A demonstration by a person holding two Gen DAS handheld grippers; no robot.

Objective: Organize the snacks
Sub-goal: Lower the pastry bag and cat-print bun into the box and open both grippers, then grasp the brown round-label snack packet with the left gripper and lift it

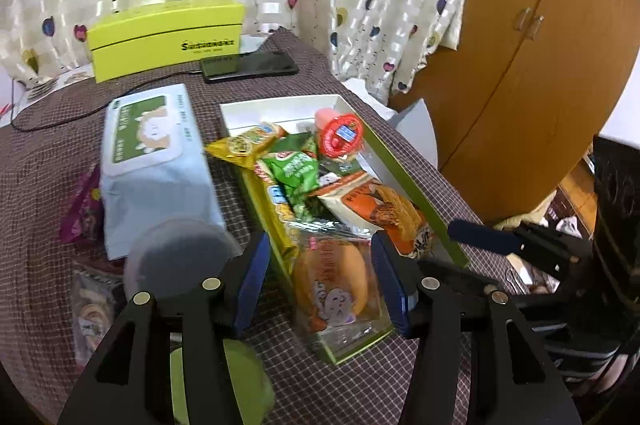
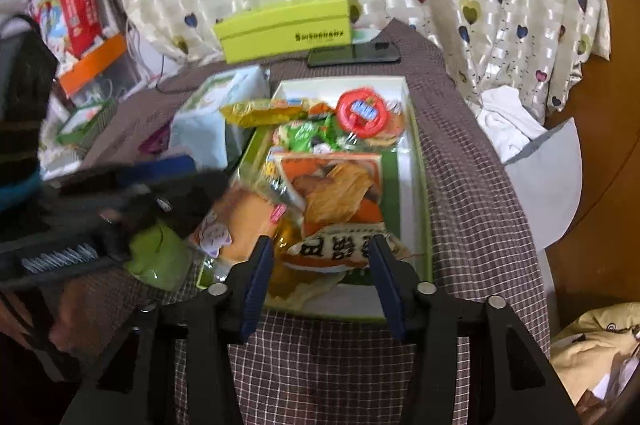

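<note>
Both tools are built alike; the left gripper has matte black angular finger arms with triangular cut-outs; round silver fasteners sit on the arm joints; its fingers carry dark blue ribbed pads; the right gripper shows the same black frame, silver discs and blue-padded fingers.
</note>
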